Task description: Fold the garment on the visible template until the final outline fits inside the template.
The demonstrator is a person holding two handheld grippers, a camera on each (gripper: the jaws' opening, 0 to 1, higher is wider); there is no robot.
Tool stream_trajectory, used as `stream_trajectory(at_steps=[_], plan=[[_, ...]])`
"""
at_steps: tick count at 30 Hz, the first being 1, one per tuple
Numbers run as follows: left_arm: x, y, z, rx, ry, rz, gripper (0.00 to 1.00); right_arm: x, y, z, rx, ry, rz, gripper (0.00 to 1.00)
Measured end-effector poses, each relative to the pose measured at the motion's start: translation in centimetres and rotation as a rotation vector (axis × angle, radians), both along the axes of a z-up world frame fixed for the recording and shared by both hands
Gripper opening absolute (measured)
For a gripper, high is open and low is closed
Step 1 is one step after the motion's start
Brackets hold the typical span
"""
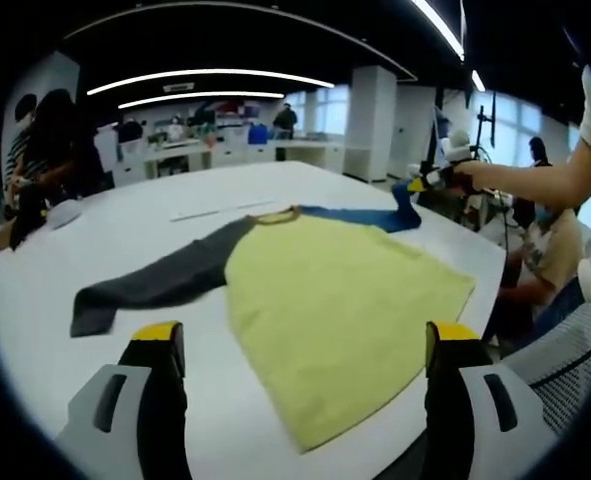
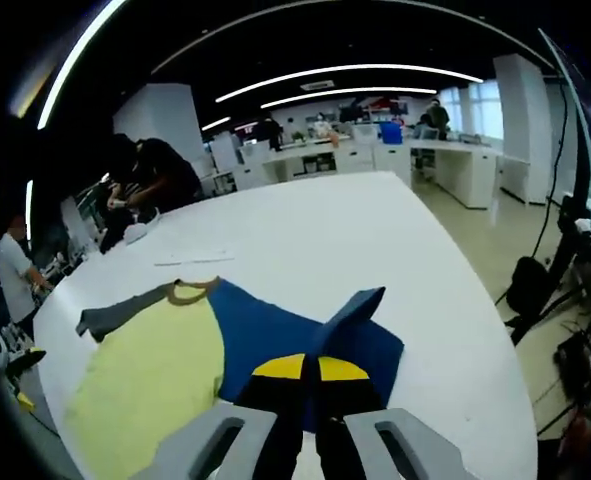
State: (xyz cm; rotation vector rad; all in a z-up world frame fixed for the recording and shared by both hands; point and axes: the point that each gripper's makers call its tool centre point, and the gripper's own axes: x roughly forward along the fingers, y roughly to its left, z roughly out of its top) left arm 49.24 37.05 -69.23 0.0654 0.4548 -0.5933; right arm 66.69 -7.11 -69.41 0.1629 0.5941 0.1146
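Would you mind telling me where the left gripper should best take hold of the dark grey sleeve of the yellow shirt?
Probably at the cuff end of the dark grey sleeve, coming from the table's near edge. The sleeve lies flat and stretched out from the yellow shirt body, with its tip closest to the open left gripper. The right gripper is shut on the blue sleeve.

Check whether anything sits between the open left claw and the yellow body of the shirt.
Nothing visible does. The left claw is open just above the yellow shirt, with bare white table around it. The right claw is shut on the blue sleeve, lifting it at the far side.
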Motion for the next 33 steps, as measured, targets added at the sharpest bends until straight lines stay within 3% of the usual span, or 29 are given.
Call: stream_trajectory(at_steps=[33], plan=[[-0.2, -0.7, 0.2, 0.001, -0.012, -0.014, 0.97, 1.5, 6.6, 0.2, 0.037, -0.012, 0.095, 0.0]])
